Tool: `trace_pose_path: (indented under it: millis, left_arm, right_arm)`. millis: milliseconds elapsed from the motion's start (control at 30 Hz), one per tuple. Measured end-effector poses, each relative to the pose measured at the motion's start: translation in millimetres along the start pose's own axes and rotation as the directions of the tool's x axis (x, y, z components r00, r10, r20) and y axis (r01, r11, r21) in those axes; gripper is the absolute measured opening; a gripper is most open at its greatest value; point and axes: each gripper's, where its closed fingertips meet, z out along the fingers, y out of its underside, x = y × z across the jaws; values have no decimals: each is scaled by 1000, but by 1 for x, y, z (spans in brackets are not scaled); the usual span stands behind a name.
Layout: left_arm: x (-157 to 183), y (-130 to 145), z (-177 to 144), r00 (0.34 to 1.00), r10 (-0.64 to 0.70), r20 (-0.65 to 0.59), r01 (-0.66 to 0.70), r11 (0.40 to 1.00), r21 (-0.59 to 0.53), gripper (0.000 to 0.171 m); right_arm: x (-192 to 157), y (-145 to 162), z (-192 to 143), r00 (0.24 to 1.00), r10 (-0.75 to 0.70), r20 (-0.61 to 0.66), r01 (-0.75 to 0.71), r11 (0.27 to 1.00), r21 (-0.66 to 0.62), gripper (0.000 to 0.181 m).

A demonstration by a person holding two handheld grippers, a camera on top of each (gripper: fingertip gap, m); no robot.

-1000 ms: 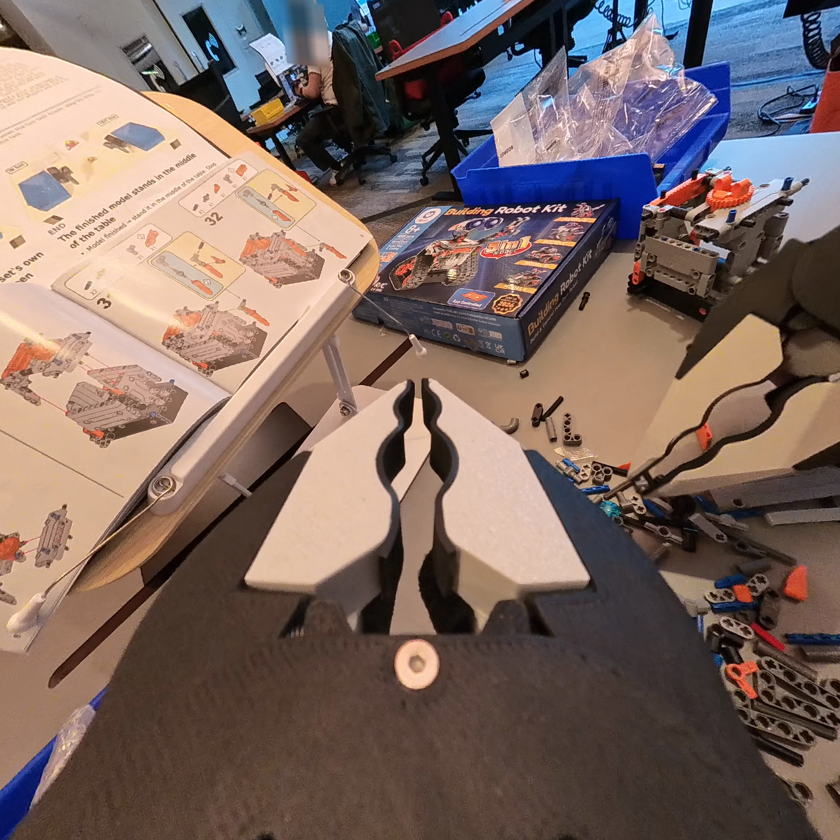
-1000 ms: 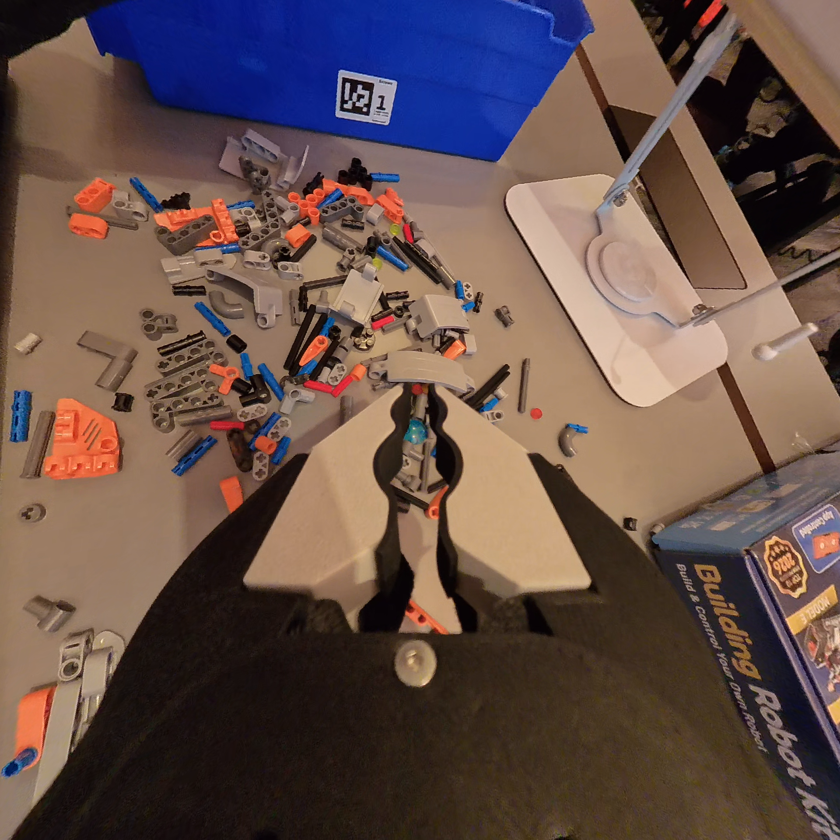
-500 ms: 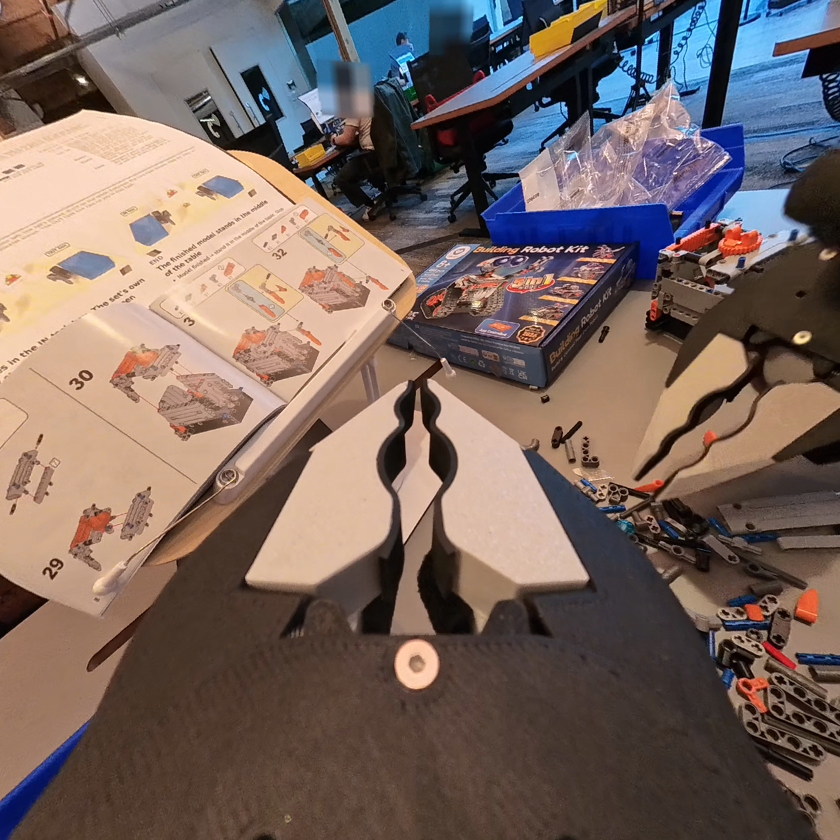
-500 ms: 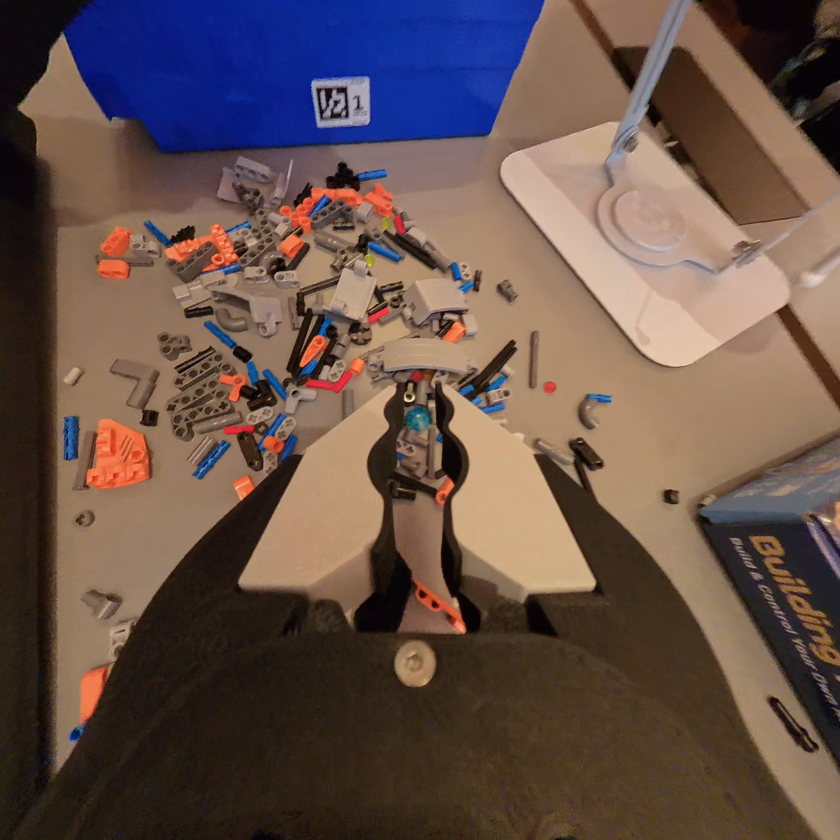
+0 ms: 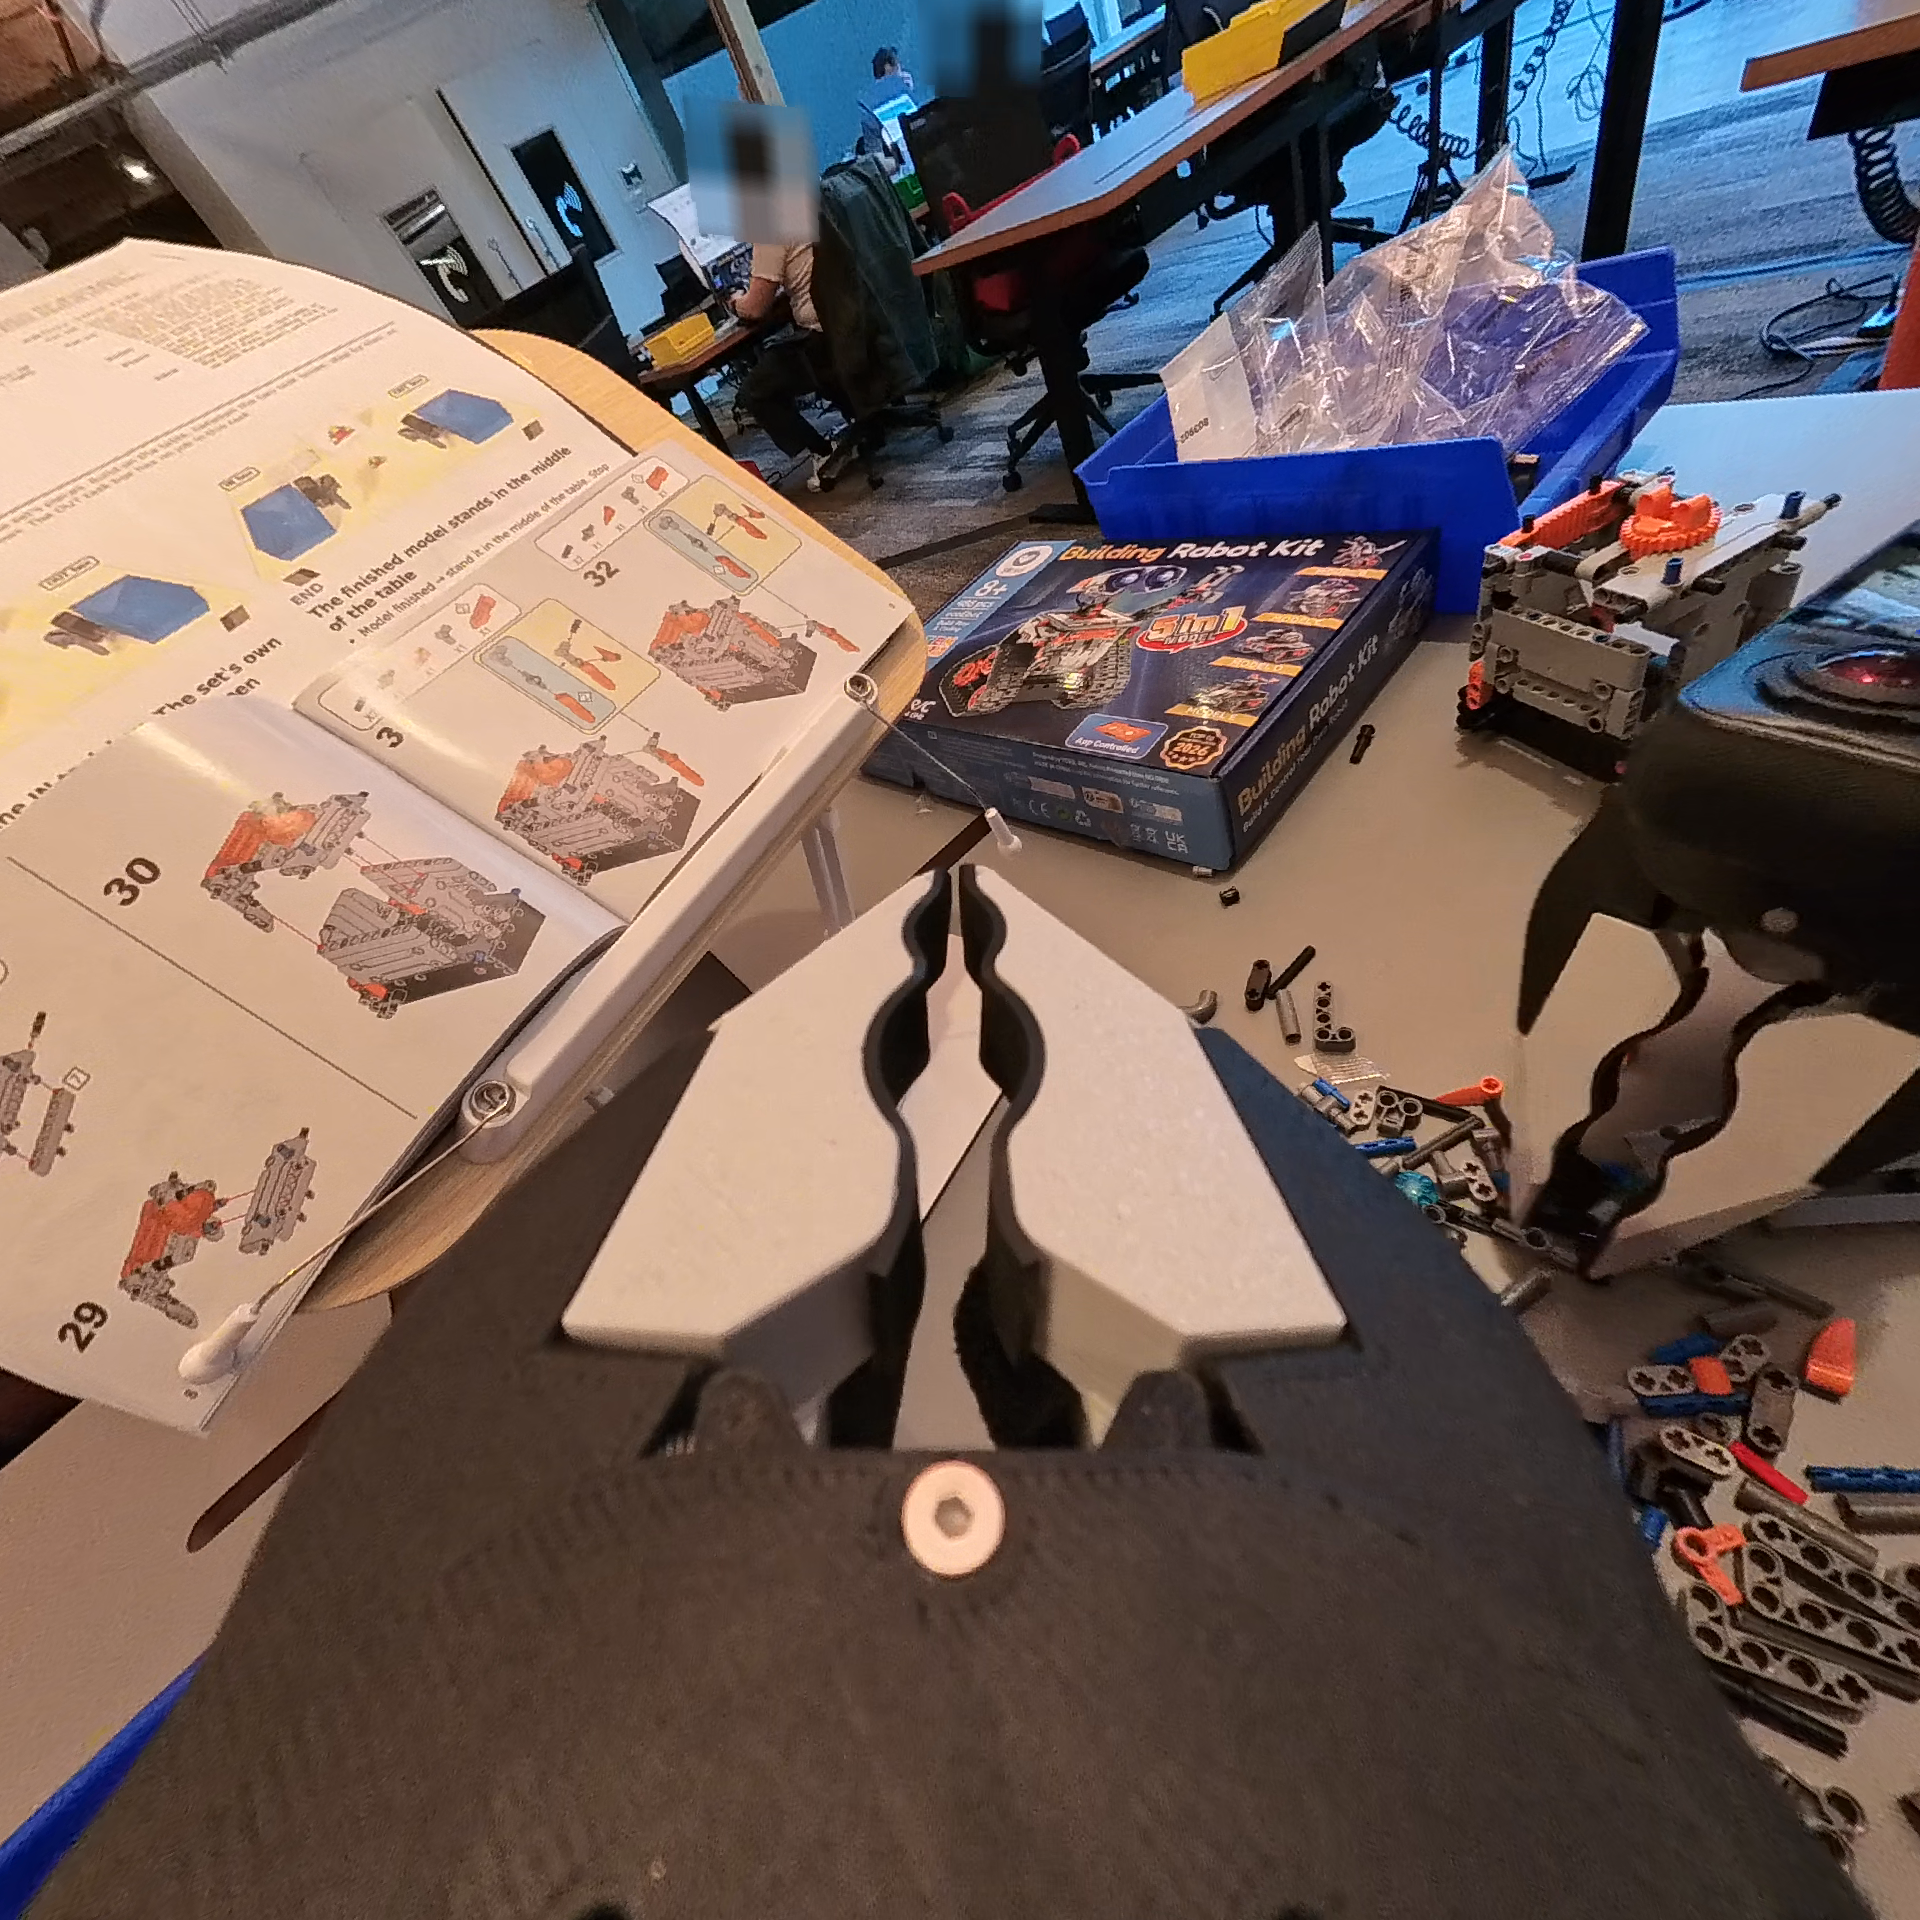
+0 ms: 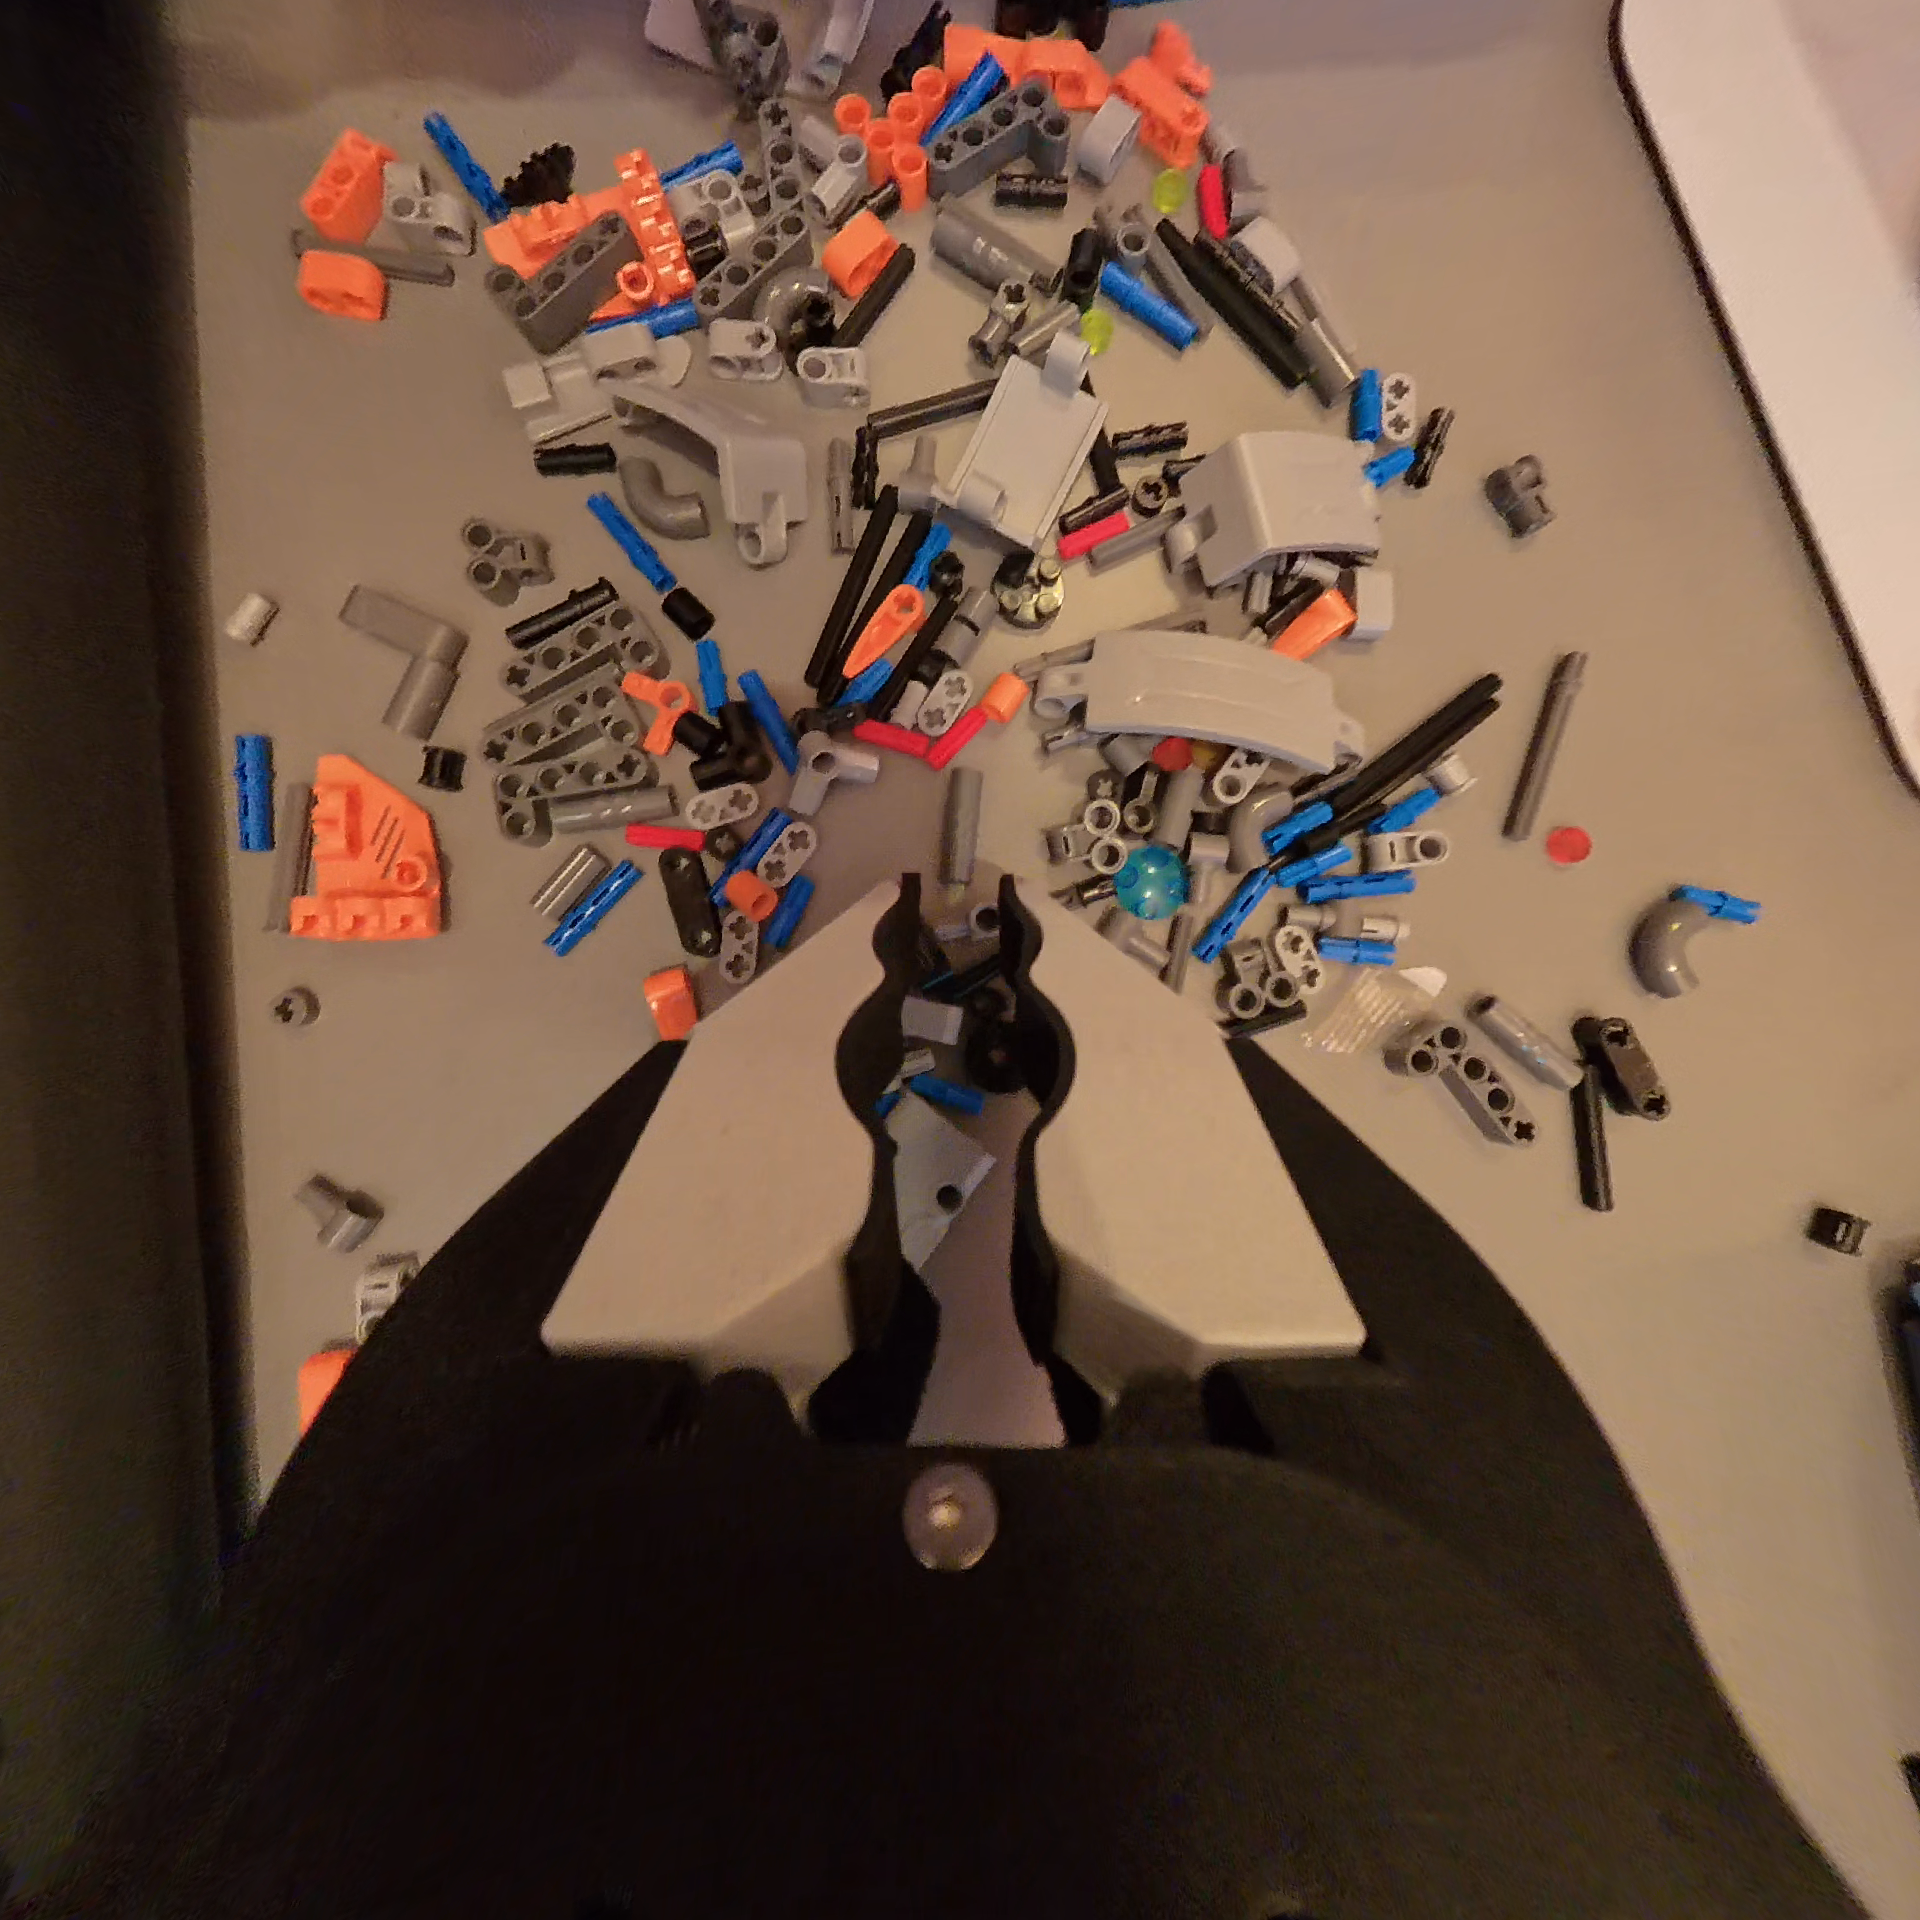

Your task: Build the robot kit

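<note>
My right gripper (image 6: pixel 956 894) points down into a pile of small building pieces (image 6: pixel 727 675) in grey, black, blue and orange on the grey table. Its jaws stand a little apart, with small grey and black pieces showing between the fingers and a grey pin (image 6: pixel 961 821) just ahead of the tips. A teal round piece (image 6: pixel 1151 881) lies just to its right. In the left wrist view the right gripper (image 5: pixel 1569 1242) has its tips low in the pile. My left gripper (image 5: pixel 956 883) is shut and empty, held above the table beside an open instruction booklet (image 5: pixel 312 779).
The booklet rests on a wooden stand with a white base (image 6: pixel 1818 312). A kit box (image 5: pixel 1164 675), a part-built grey and orange model (image 5: pixel 1590 623) and a blue bin of plastic bags (image 5: pixel 1351 488) stand at the back. A person sits at desks beyond. My right fingertips sit around 25 cm from my left ones. From either gripper's tips it is about 25 cm to the white base (image 6: pixel 1818 312).
My right gripper has dropped closer to the pile and its jaws have opened a little. The orange piece seen between its fingers earlier no longer shows there. My left gripper has tilted upward.
</note>
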Motion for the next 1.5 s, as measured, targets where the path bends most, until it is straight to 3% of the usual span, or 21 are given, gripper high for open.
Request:
trace_pose_path:
  millis: [433, 600, 1500]
  left_arm:
    - [4, 4, 5, 1000, 13, -6, -13, 1000, -21, 0]
    - [4, 5, 6, 1000, 16, -6, -16, 1000, -25, 0]
    - [5, 9, 9, 1000, 11, -10, -11, 999, -32, 0]
  right_arm:
    - [6, 14, 13, 999, 33, -39, -37, 995, -90, 16]
    - [5, 14, 13, 999, 16, -48, -20, 996, -84, 3]
    - [-3, 5, 9, 1000, 19, -20, -19, 999, -36, 0]
